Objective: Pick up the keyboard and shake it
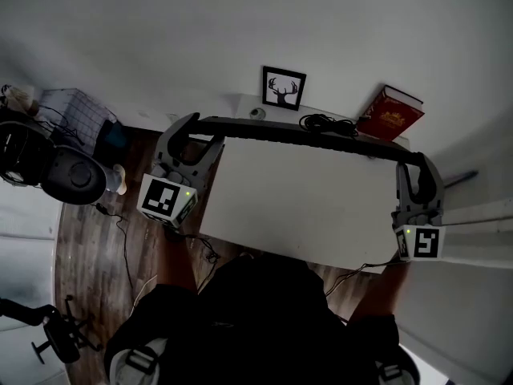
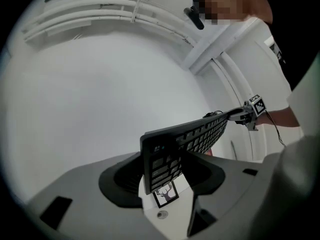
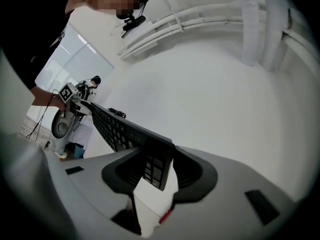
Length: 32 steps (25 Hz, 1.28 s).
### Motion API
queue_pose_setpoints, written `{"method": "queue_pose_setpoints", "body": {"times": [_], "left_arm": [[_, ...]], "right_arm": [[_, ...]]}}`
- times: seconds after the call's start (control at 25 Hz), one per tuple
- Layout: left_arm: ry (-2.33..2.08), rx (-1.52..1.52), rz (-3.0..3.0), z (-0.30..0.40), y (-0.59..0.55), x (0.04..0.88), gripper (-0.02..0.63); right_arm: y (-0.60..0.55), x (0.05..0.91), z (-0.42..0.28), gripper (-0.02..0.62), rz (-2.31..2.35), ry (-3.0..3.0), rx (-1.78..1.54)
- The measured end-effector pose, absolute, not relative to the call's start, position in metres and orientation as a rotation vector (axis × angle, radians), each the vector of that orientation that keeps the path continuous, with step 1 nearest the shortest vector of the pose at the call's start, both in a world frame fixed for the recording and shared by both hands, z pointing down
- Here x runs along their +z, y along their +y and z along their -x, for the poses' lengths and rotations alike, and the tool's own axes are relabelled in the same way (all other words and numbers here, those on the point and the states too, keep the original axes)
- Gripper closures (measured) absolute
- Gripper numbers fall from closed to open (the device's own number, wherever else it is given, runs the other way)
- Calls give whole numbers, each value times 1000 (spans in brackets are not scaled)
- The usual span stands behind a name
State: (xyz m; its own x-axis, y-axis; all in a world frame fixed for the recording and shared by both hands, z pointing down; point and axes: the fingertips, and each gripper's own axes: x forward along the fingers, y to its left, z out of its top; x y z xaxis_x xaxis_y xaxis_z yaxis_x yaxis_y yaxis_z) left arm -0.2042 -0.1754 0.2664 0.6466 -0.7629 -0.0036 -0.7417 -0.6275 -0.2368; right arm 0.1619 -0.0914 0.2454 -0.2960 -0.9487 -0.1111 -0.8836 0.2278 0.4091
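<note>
A black keyboard (image 1: 304, 137) hangs in the air above the white desk (image 1: 304, 215), turned on edge so that it reads as a dark bar in the head view. My left gripper (image 1: 200, 132) is shut on its left end and my right gripper (image 1: 417, 167) on its right end. In the left gripper view the keyboard (image 2: 190, 139) runs from my left gripper's jaws (image 2: 162, 166) out to the right gripper (image 2: 250, 115). In the right gripper view the keys (image 3: 117, 131) face the camera, with the end pinched in the right gripper (image 3: 155, 164). The left gripper (image 3: 75, 101) is at the far end.
At the desk's back edge stand a framed deer picture (image 1: 284, 88), a red book (image 1: 390, 114), a coiled black cable (image 1: 325, 123) and a small round object (image 1: 256, 112). Left of the desk, on the wooden floor, are a round dark appliance (image 1: 72, 175) and a wire basket (image 1: 76, 111).
</note>
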Motion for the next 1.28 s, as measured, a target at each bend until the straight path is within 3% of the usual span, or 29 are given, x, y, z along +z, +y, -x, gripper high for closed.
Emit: {"method": "queue_pose_setpoints", "body": {"times": [0.44, 1.28], "left_arm": [[1180, -310, 2785, 175, -156, 322, 379], [1122, -886, 3122, 152, -135, 552, 380]], "right_arm": [[-58, 304, -188, 425, -1793, -2260, -346], [-38, 500, -213, 425, -1658, -2045, 240]]}}
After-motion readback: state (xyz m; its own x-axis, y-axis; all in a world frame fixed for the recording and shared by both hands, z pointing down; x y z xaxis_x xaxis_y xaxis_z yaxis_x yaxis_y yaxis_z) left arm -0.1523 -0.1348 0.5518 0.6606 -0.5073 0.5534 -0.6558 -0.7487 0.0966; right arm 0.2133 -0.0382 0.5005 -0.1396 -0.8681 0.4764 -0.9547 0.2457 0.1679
